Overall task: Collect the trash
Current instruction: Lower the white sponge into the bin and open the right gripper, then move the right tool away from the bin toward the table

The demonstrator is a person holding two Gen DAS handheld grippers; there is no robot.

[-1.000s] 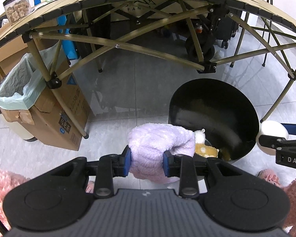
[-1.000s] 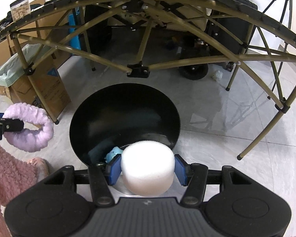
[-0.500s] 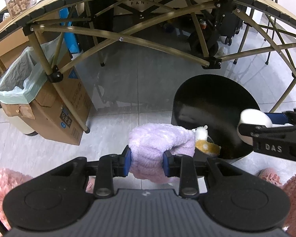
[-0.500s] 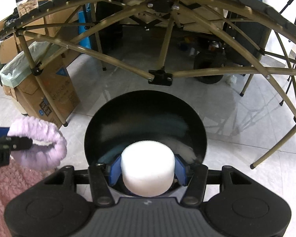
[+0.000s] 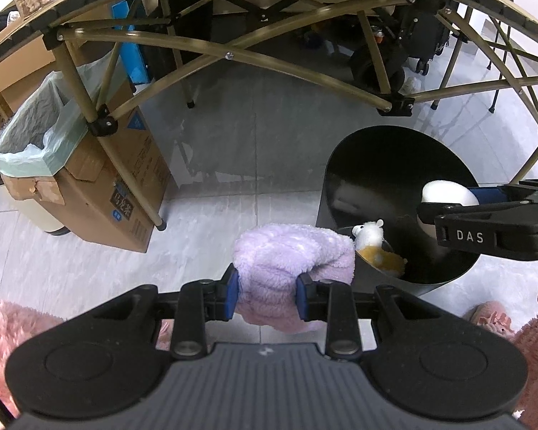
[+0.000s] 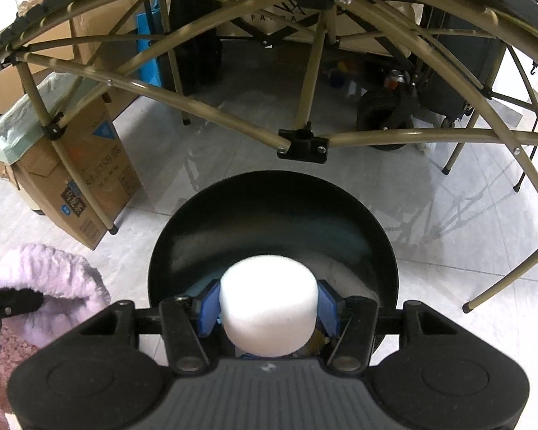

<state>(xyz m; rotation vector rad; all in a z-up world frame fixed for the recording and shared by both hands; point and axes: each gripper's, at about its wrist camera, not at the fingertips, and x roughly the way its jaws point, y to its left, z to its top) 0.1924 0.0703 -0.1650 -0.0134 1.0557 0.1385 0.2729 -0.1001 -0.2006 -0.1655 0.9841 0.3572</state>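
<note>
Between the right gripper (image 6: 269, 310) jaws, above the black bin (image 6: 272, 215): white foam cylinder (image 6: 269, 308), pinched at its sides; likely light, squashy. Left gripper (image 5: 268, 292) pinches a lilac fleece band (image 5: 290, 272); soft.

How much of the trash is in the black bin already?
Done: a small stuffed toy already lies inside the black bin. In hand: the right tongs hold a white foam cylinder over the bin's opening; the left tongs grip a fluffy purple band beside it. Left: dropping both.
</note>
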